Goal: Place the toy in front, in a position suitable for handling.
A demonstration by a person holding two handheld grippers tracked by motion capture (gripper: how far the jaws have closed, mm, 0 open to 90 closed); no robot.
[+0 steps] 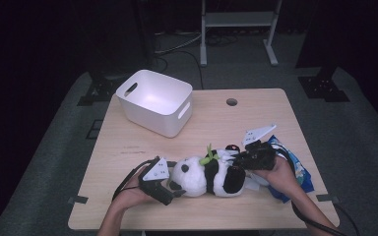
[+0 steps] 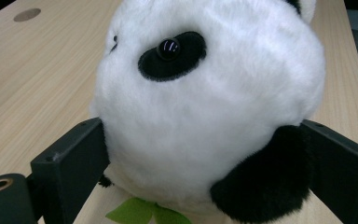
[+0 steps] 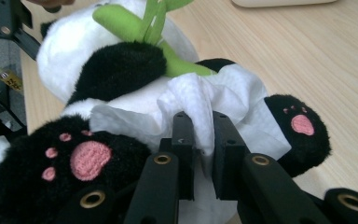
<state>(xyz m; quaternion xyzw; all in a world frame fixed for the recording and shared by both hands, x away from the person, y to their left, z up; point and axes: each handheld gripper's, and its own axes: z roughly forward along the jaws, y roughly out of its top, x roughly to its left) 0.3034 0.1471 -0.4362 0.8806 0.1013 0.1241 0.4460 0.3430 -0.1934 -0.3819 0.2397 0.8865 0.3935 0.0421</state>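
A black-and-white panda plush with a green bamboo sprig lies on its back on the wooden table, head to the left. My left gripper holds the head; its two jaws press into the fur on either side. My right gripper is at the panda's belly, between its hind paws. It is shut on a fold of white tissue that lies spread over the belly, pinched between the pads.
A white plastic bin with handle slots stands at the table's back left. A blue packet lies under my right hand near the right edge. A round cable hole sits in the tabletop at the back.
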